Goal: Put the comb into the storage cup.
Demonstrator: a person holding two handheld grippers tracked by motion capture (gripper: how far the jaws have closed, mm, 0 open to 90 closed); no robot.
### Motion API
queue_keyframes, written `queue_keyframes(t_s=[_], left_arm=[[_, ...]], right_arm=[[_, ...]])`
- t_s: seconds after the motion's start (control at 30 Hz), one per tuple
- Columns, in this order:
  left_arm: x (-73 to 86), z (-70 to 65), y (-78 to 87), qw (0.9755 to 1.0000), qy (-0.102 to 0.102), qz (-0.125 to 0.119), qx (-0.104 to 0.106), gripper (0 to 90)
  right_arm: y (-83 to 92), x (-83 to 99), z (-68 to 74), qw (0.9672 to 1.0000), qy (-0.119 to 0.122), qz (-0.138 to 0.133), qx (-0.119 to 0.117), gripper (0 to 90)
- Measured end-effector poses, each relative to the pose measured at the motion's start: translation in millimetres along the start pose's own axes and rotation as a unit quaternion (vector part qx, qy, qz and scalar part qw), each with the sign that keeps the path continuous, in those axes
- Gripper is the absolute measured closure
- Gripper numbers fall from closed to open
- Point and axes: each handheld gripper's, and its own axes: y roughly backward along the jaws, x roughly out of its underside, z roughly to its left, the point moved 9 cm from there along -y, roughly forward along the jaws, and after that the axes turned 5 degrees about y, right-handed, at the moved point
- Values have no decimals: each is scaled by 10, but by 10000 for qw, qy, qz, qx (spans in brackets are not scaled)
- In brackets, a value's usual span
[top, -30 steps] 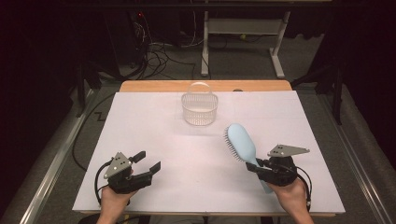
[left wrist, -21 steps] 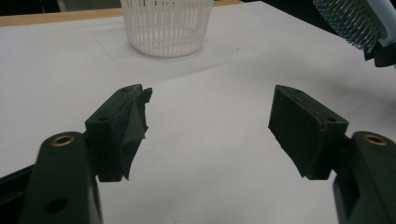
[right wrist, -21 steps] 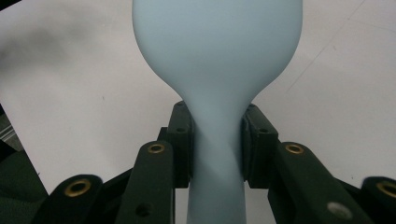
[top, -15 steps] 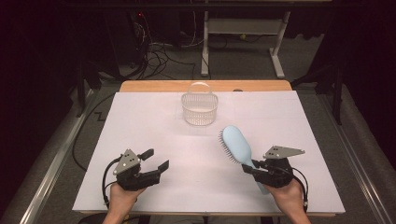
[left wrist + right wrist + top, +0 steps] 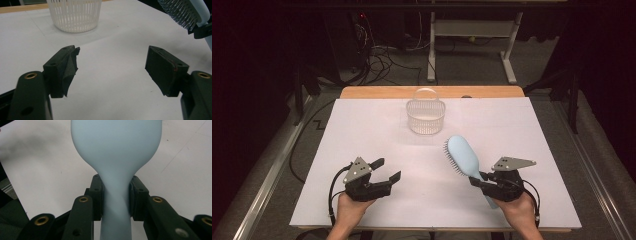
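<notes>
At the near left of the white-covered table (image 5: 362,125), the left gripper (image 5: 388,170) hovers with its black jaws spread apart and nothing between them; they have just been opening wider. At the far centre stands a white slatted plastic basket with a hoop handle (image 5: 426,117), well apart from both grippers. At the near right, the right gripper (image 5: 478,180) pinches the neck of a pale-blue oval plastic hairbrush (image 5: 463,156) between its jaws, the head raised off the table and angled toward the far left, bristles facing left.
</notes>
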Motion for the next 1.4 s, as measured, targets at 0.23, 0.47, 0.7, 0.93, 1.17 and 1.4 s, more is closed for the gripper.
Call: queue_keyframes(t_s=[0.23,0.47,0.7,0.93,1.17,1.4], left_arm=[[-9,-75,-68,9999,-25,91,119,256],[-16,-194,-120,9995,-40,137,290,256],[-19,-267,-191,9990,-68,200,387,254],[-45,-377,-281,9982,-165,253,522,247],[-76,-491,-381,9969,-189,297,702,230],[-94,-589,-451,9952,-143,390,891,222]], right_arm=[[-36,-6,55,10000,42,38,-61,702],[-104,-9,124,9997,137,127,-169,702],[-128,-24,149,9996,155,139,-196,702],[-126,-32,165,9995,184,127,-208,702],[-125,-41,182,9994,244,117,-197,702],[-148,-50,216,9992,301,136,-213,702]])
